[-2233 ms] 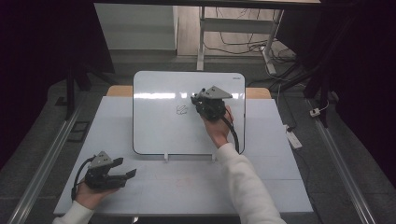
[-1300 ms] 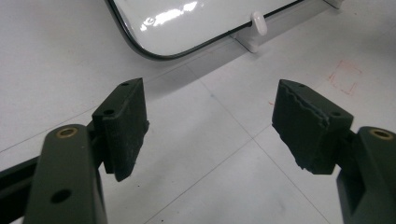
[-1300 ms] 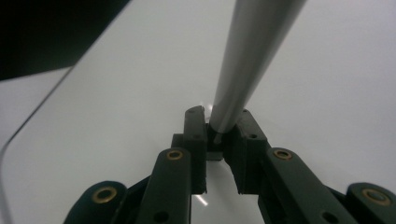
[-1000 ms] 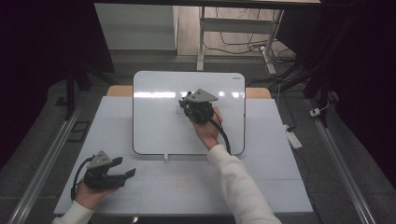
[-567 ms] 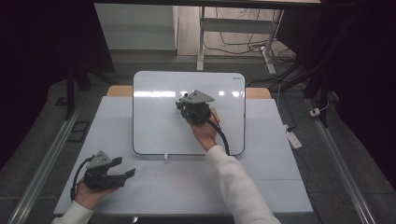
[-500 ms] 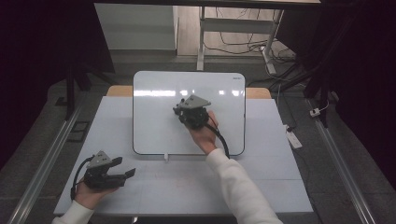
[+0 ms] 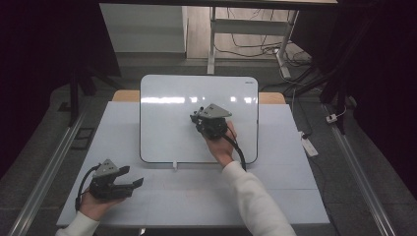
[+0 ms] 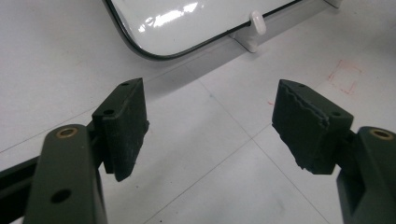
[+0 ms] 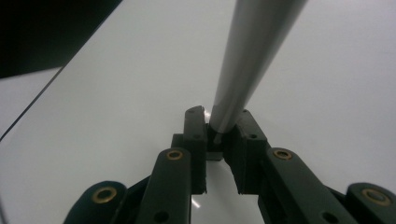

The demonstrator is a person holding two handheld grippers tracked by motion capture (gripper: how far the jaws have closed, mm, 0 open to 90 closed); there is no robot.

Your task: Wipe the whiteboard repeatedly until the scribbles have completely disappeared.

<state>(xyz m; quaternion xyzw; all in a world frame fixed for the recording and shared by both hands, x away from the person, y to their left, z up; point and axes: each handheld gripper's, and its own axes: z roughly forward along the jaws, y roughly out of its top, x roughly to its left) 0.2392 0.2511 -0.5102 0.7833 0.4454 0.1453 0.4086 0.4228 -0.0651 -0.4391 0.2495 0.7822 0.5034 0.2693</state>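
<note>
Your right gripper (image 7: 202,119) over whiteboard (image 7: 167,132) centre, jaws clamped on small dark block (image 9: 212,145), probably eraser; pressed flat against board, suited to wiping. Grey streak across its view: likely reflection. Your left gripper (image 8: 212,123) jaws wide apart, empty, parked on table (image 7: 196,196) near board's front corner, clear of working hand.

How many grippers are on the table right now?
2: the left gripper rests at the table's near left, jaws open; the right gripper is over the whiteboard, shut on a grey rod.

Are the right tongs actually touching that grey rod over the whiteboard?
Touching. The right gripper view shows the right tongs closed on the grey rod, both jaws pressed against its lower end.
</note>
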